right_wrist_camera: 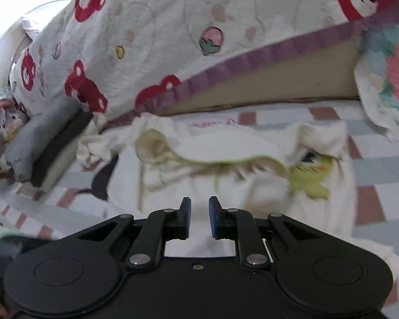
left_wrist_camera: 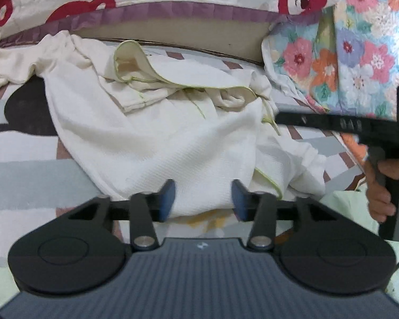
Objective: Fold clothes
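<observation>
Spreading across the floor, a checked mat (left_wrist_camera: 18, 175) in grey, white and dusty pink carried everything else. Behind it hung a quilted bedspread (right_wrist_camera: 151, 34) printed with red bears and strawberries, edged in a purple frill, and a flowered blanket (left_wrist_camera: 359, 53) draped down at the right. A white garment (left_wrist_camera: 151, 138) with pale green piping lay crumpled in the middle of the mat (its collar flipped up, one sleeve trailing left), and a yellow-green print (right_wrist_camera: 310, 175) showed on it in the right wrist view. The left gripper (left_wrist_camera: 203, 199) sat over the garment's near edge, its jaws wide apart with cloth between them but not pinched. The right gripper (right_wrist_camera: 200, 218) hovered above the white fabric, jaws slightly apart and holding nothing. A hand (left_wrist_camera: 380, 186) gripped the right gripper's handle.
</observation>
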`<state>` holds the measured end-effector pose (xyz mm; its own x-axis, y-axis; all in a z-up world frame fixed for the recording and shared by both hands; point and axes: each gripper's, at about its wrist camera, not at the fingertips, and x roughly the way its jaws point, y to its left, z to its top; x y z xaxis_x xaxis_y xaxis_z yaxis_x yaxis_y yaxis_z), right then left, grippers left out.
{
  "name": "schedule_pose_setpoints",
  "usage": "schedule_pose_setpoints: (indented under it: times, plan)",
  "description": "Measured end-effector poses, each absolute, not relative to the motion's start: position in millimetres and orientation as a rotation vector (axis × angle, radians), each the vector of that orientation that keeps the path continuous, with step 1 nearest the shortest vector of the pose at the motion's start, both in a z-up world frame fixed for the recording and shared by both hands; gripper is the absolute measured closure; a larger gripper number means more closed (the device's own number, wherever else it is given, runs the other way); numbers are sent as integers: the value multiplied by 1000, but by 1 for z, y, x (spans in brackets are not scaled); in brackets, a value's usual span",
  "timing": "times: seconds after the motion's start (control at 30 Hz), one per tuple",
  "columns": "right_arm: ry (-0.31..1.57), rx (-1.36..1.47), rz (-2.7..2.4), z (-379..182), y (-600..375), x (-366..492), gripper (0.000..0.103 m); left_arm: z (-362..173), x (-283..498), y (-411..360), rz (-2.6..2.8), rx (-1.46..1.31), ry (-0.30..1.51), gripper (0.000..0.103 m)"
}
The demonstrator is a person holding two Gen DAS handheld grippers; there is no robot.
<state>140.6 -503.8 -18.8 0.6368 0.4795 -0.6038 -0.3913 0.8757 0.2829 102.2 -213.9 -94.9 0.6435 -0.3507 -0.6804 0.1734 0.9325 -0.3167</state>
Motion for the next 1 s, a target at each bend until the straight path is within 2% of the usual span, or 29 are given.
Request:
schedule_pose_setpoints:
  times: [0.1, 0.17, 0.23, 0.3, 0.4, 0.43, 0.47, 0.5, 0.57, 0.63, 0.7, 0.87, 0.9, 0.93, 1.0]
  plan:
    - [750, 53, 467, -25, -522, 126, 83, -95, 105, -227, -331, -195, 858, 50]
    - [755, 16, 462, -27, -534, 115, 79, -97, 108, -238, -336, -155, 867, 36]
    - [773, -23, 475, -30, -545, 106, 66, -108, 117, -248, -299, -139, 901, 35]
    - [780, -99, 448, -33, -554, 99, 58, -121, 128, -256, -264, -125, 949, 35]
    - [787, -200, 392, -40, -569, 90, 57, -135, 137, -263, -221, -89, 977, 35]
    - [788, -213, 360, -42, -577, 90, 55, -137, 138, -264, -206, -74, 972, 43]
    - [789, -227, 329, -45, -585, 89, 55, -138, 138, -264, -193, -56, 965, 70]
    - [790, -236, 301, -47, -593, 89, 55, -135, 137, -264, -192, -30, 955, 85]
    - [794, -215, 266, -49, -610, 88, 55, -128, 136, -260, -197, -13, 929, 96]
    - [810, -136, 252, -54, -622, 92, 55, -119, 135, -251, -167, -33, 900, 96]
    - [826, -56, 237, -60, -634, 96, 55, -111, 134, -244, -122, -38, 862, 101]
    - [862, 145, 200, -73, -665, 105, 55, -96, 125, -231, -79, -43, 811, 101]
    - [864, 178, 195, -75, -669, 107, 53, -98, 126, -232, -84, -55, 825, 101]
    - [850, 179, 198, -73, -668, 108, 48, -99, 127, -233, -90, -68, 838, 101]
    - [821, 181, 206, -70, -666, 109, 47, -101, 123, -237, -99, -83, 851, 100]
